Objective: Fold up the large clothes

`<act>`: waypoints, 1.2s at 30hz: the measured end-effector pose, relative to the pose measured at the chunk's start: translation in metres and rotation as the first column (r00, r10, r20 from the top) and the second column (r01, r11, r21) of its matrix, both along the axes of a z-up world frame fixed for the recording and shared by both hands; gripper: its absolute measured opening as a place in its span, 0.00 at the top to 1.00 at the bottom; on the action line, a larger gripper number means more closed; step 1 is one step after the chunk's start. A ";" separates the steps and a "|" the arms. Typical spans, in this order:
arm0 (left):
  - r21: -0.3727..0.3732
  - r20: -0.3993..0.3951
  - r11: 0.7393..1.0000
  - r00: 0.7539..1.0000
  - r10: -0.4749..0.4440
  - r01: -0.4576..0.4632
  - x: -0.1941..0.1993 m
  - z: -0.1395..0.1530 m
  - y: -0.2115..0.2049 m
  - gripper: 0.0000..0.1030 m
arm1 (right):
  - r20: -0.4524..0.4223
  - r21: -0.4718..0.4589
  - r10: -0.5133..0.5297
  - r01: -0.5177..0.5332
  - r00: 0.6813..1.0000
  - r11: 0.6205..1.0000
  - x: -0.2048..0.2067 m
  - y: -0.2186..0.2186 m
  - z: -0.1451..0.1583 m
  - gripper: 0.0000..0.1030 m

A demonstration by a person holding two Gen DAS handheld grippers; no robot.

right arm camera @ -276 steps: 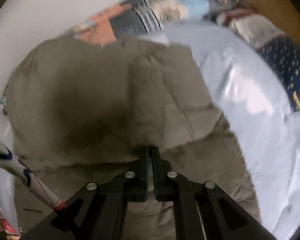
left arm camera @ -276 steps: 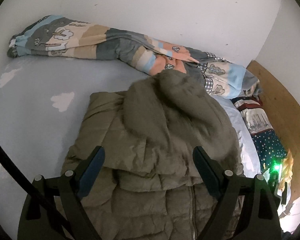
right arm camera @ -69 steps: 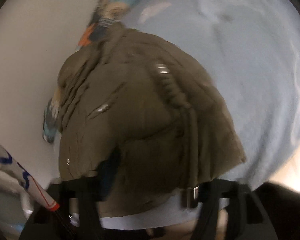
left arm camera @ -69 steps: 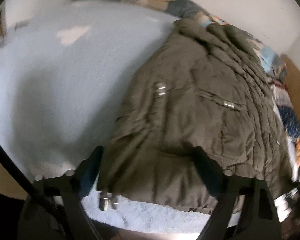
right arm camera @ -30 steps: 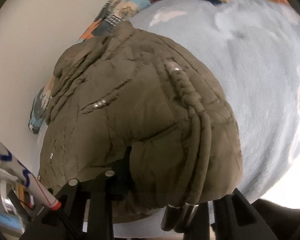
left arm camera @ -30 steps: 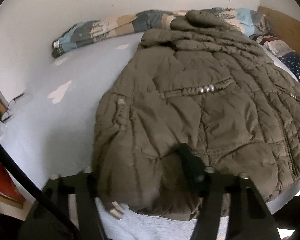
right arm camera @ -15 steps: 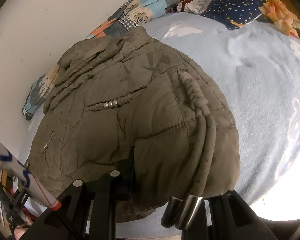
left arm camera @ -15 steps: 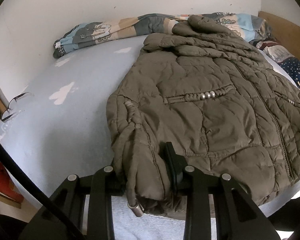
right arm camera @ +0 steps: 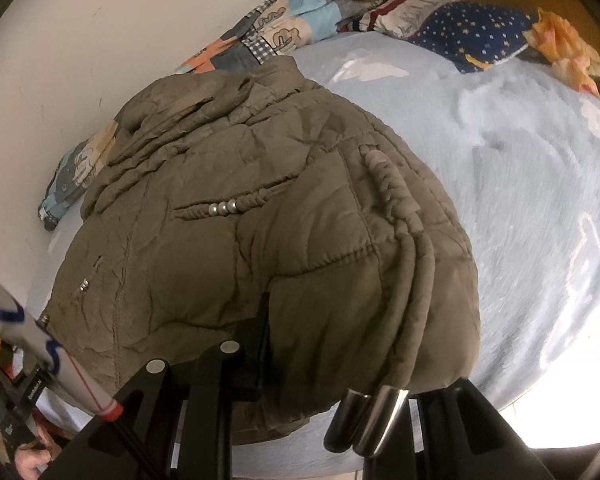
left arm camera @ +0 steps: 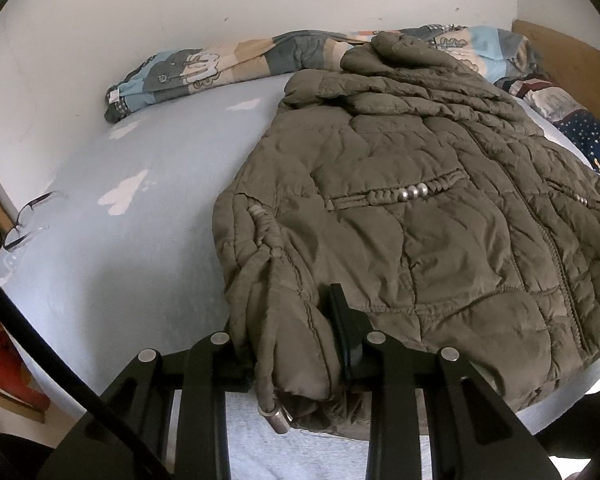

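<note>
Nearest the cameras, the left gripper [left arm camera: 290, 332] and the right gripper [right arm camera: 340, 364] are each clenched on a bottom corner of the olive jacket [left arm camera: 420, 216]; to fold cleanly, I judge both corners should rise level and travel together toward the collar, hem taut. The jacket lies flat on the pale blue bed [left arm camera: 112, 264], long axis running away from the grippers, collar end pointing at the patterned quilt [left arm camera: 228, 64] along the wall.
</note>
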State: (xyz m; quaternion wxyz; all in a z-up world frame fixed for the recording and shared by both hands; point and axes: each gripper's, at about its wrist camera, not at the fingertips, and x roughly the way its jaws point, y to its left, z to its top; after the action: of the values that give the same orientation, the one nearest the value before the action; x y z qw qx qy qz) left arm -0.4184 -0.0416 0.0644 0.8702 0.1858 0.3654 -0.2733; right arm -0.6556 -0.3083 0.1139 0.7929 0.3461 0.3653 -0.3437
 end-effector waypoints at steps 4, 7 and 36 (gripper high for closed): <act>0.009 0.010 1.000 1.000 -0.003 0.002 0.000 0.000 -0.002 0.72 | -0.012 -0.026 0.010 -0.010 1.000 1.000 0.001 0.002 0.002 0.75; 0.007 0.008 1.000 1.000 0.000 0.000 0.000 0.000 -0.002 0.72 | -0.009 -0.024 0.009 -0.009 1.000 1.000 0.001 0.001 0.002 0.75; -0.137 0.107 0.990 0.993 0.053 -0.038 -0.012 0.071 -0.007 0.74 | 0.109 -0.179 0.013 0.007 0.994 0.984 -0.008 0.008 0.081 0.83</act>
State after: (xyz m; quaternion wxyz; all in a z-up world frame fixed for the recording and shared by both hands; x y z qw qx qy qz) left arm -0.4301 -0.0486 0.1357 0.9057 0.1331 0.3015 -0.2667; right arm -0.6636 -0.3000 0.1948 0.8401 0.2913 0.2895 -0.3543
